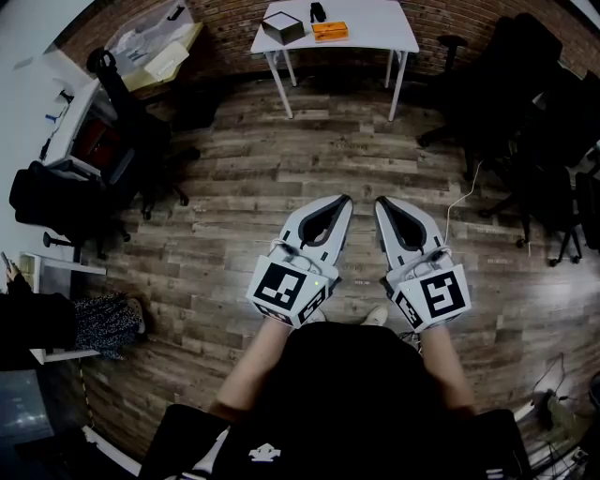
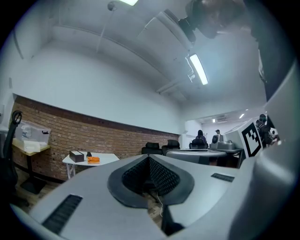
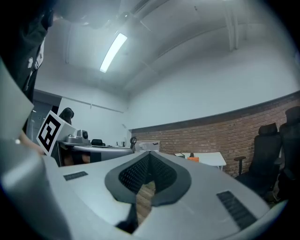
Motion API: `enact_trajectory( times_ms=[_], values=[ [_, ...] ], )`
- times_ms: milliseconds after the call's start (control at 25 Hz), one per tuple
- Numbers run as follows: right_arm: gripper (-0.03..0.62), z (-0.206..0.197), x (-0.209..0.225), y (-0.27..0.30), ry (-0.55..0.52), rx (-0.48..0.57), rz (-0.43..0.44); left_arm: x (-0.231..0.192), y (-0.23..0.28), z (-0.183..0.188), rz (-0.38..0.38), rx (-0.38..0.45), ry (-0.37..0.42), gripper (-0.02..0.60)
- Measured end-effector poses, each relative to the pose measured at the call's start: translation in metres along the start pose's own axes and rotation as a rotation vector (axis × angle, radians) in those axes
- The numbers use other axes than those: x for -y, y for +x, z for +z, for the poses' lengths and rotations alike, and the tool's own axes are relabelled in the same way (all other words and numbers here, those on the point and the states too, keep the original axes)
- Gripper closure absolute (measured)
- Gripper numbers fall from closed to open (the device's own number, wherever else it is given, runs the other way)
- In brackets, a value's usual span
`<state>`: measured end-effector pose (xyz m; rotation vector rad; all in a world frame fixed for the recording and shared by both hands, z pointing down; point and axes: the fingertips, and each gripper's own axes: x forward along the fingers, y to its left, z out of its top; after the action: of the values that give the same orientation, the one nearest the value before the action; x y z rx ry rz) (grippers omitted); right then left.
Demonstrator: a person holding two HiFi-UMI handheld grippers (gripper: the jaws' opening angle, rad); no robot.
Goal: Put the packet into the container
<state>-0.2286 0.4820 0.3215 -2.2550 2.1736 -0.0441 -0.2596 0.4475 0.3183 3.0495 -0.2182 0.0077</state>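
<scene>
An orange packet (image 1: 330, 31) lies on a white table (image 1: 375, 33) far across the room, beside a dark box-shaped container (image 1: 282, 27). The left gripper view also shows the packet (image 2: 93, 160) and the container (image 2: 76, 156), small and distant. In the right gripper view the packet (image 3: 192, 159) is a small orange spot. My left gripper (image 1: 345, 200) and right gripper (image 1: 382, 202) are held side by side over the wooden floor, far from the table. Both are shut with nothing between the jaws, which meet at the tips (image 2: 149, 157) (image 3: 149, 153).
Black office chairs (image 1: 511, 84) stand at the right, and a white cable (image 1: 459, 202) trails on the floor near them. A desk with a black chair (image 1: 122, 122) and a cluttered table (image 1: 155, 47) fill the left. A small black object (image 1: 318, 11) sits on the white table.
</scene>
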Motion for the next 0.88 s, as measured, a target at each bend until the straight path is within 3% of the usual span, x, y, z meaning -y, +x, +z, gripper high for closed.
enact_trajectory(
  times_ms=[880],
  values=[
    [0.589,-0.002,0.033,-0.025,0.01,0.002,0.032,0.033,0.028,-0.01,0.025,-0.038,0.0,0.575]
  ],
)
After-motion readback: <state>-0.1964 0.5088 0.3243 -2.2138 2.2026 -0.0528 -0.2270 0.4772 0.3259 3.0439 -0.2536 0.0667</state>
